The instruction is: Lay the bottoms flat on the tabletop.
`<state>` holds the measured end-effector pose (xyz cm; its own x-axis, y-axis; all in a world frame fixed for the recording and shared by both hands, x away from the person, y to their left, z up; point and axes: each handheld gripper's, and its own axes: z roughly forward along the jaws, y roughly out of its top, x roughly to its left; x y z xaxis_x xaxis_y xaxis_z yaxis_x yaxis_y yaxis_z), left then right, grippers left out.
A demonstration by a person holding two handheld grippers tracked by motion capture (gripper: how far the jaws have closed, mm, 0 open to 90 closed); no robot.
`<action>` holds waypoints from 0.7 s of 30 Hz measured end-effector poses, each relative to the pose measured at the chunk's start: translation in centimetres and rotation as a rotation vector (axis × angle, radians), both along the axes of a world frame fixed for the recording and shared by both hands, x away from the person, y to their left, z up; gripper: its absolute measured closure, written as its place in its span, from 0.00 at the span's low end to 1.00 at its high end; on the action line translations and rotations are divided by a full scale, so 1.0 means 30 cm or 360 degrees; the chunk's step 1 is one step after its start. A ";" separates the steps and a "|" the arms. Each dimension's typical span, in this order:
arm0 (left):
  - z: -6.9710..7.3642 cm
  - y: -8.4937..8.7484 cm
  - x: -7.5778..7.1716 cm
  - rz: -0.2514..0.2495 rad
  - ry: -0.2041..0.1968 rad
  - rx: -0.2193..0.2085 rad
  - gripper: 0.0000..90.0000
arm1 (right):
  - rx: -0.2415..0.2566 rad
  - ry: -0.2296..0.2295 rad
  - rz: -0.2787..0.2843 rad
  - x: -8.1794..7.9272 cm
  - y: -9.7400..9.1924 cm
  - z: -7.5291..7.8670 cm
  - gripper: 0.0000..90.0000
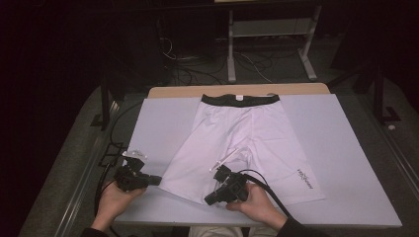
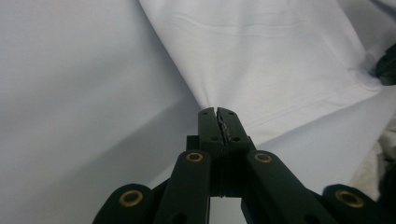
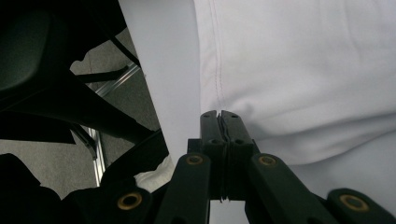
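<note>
White shorts [image 1: 237, 133] with a black waistband [image 1: 240, 99] lie flat on a white board [image 1: 346, 163], legs toward me. My left gripper [image 1: 159, 180] sits at the near left corner of the left leg. In the left gripper view its jaws [image 2: 218, 111] are shut on that corner of the shorts [image 2: 261, 56], and the cloth tents up to the tips. My right gripper [image 1: 208, 200] rests at the near hem of the same leg, angled toward the board's front edge. In the right gripper view it [image 3: 218, 113] is shut on the hem of the shorts [image 3: 303, 60].
The board covers a wooden table [image 1: 237, 90] and ends just in front of my hands. The right leg with a small dark logo [image 1: 306, 178] lies flat. A metal frame [image 1: 269, 29] and cables [image 1: 197, 64] stand on the dark floor behind. Bare board flanks the shorts.
</note>
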<state>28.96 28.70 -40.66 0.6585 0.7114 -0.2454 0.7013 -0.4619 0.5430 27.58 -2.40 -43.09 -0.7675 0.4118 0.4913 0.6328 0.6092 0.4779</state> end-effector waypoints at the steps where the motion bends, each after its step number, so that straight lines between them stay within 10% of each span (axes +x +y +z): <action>1: 0.008 0.006 0.001 0.0008 -0.0013 -0.0002 0.99 | 0.0010 -0.0005 0.0004 0.000 0.004 0.001 0.98; 21: -0.005 0.023 0.001 0.0037 -0.0051 0.0026 0.99 | 0.0069 0.0027 0.0069 -0.015 0.076 0.032 0.98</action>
<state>28.97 29.39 -40.80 0.6489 0.7306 -0.2127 0.6946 -0.4546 0.5576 27.13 -0.12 -42.13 -0.7755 0.3566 0.5210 0.6147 0.6151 0.4938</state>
